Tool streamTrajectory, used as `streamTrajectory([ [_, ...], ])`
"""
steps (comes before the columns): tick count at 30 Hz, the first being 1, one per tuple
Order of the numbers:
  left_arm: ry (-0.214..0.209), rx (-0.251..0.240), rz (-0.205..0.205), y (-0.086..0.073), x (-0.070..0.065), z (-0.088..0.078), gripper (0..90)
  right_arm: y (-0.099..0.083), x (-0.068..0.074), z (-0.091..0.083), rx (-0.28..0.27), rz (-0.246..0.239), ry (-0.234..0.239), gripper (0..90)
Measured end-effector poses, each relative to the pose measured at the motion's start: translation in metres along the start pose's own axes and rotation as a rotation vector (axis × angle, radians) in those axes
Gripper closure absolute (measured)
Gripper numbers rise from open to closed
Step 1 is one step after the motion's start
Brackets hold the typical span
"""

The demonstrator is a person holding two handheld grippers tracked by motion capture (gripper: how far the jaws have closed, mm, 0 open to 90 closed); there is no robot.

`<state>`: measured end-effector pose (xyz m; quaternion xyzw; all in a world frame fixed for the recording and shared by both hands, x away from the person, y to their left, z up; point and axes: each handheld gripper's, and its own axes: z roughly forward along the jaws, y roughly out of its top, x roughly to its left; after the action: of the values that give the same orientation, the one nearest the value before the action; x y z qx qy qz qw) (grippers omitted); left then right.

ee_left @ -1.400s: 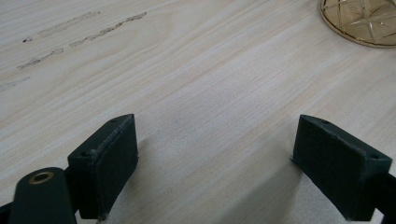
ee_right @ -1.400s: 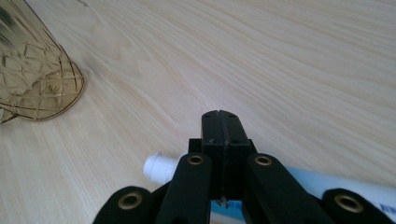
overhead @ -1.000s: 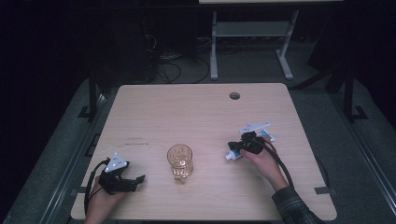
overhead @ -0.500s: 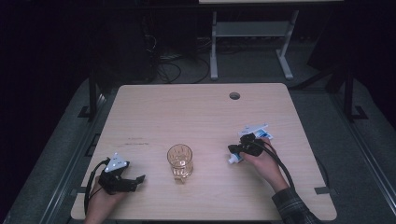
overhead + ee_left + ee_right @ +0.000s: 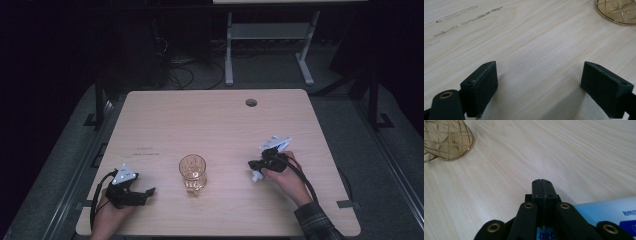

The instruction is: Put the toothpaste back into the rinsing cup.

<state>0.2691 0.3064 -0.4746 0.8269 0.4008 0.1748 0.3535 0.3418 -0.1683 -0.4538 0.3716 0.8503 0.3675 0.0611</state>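
Amber cut glass point(image 5: 193, 173) stands upright on the wooden table point(image 5: 210, 120), toward its near edge, and serves as the landmark. To its right, a little way off, the right gripper point(image 5: 253, 165) has its jaws pressed flat together; in the right gripper view a white-and-blue tube point(image 5: 609, 212) lies under and beside them, pinched, it seems, by a thin end, while in the high view a white bit point(image 5: 257, 176) pokes out under the hand. Left of the glass and nearer the edge, the left gripper point(image 5: 149, 191) rests with jaws wide and nothing between them. My guess is the tube is headed for the glass: carry it level, come over the rim from above, and let the free gripper steady the glass. Beyond the glass the table lies bare up to the cable hole point(image 5: 251, 102); the near edge is close.
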Motion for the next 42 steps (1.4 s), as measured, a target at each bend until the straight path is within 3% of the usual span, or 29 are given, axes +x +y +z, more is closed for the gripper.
streamTrajectory([
  [27,-0.001,-0.003,0.0,-0.001,0.0,0.0,13.1,-0.04,-0.005,-0.033,0.022,0.023,-0.008,89.9],
  [42,0.0,-0.002,-0.001,-0.001,0.0,-0.001,13.1,-0.06,-0.02,-0.057,0.021,0.062,-0.059,89.9],
])
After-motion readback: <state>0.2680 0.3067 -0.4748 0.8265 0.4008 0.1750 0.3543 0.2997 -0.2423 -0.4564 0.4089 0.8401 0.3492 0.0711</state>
